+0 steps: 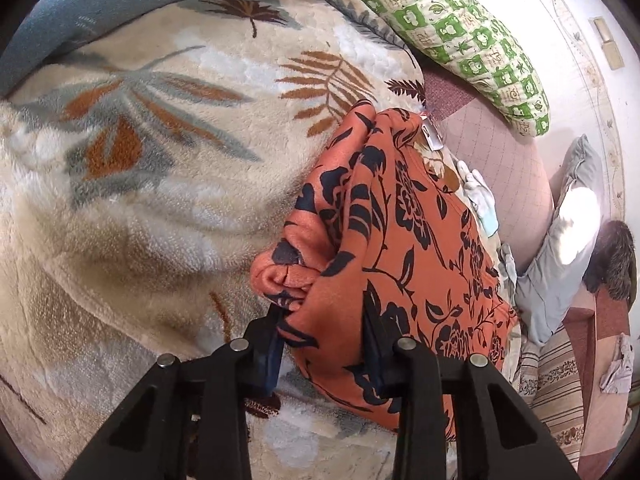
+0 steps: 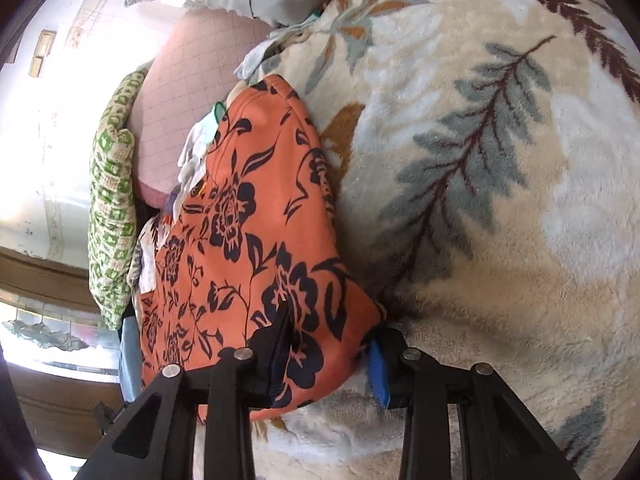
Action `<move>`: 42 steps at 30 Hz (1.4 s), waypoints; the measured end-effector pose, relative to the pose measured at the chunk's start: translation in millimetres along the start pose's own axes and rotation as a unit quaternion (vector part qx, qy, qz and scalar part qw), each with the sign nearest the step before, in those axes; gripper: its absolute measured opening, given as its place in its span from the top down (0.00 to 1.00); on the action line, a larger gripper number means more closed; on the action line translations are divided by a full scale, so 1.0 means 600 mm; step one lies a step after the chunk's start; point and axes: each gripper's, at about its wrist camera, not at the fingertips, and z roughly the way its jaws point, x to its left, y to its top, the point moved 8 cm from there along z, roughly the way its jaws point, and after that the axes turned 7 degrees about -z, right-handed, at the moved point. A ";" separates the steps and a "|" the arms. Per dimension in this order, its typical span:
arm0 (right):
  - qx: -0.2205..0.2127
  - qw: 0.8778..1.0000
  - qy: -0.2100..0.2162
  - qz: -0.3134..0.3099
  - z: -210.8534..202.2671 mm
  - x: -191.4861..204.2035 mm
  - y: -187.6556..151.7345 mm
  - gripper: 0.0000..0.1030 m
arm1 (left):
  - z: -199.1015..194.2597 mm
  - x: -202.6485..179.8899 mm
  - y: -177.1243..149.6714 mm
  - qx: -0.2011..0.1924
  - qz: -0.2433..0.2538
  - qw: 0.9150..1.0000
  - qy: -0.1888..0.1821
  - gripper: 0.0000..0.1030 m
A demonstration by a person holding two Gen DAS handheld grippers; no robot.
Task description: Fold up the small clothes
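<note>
Both grippers, left gripper and right gripper, pinching near corners of orange floral garment at 12 o'clock on fleece blanket; folding barely beginning, garment bunched, unfolded.

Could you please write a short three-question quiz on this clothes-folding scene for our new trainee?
1. True or false: both grippers are clamped on the same garment.
2. What does the orange floral garment lie on? A) a bare wooden table B) a plush leaf-pattern blanket C) a tiled floor
3. What pattern and colour is the pillow beyond the garment?

Key:
1. True: left gripper and right gripper each pinch an edge of it.
2. B
3. Green-and-white checks.
</note>
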 end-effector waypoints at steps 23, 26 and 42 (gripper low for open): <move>-0.081 0.996 0.025 -0.042 -0.080 0.044 0.013 0.83 | -0.056 -0.010 -0.033 -0.011 0.019 0.999 -0.030 0.79; -0.087 0.995 0.024 -0.040 -0.100 0.038 -0.004 0.85 | -0.074 0.006 -0.045 -0.016 0.010 0.999 -0.029 0.82; -0.037 0.990 0.088 0.107 -0.064 -0.038 -0.028 0.32 | -0.048 0.048 -0.030 0.010 -0.049 0.998 -0.047 0.54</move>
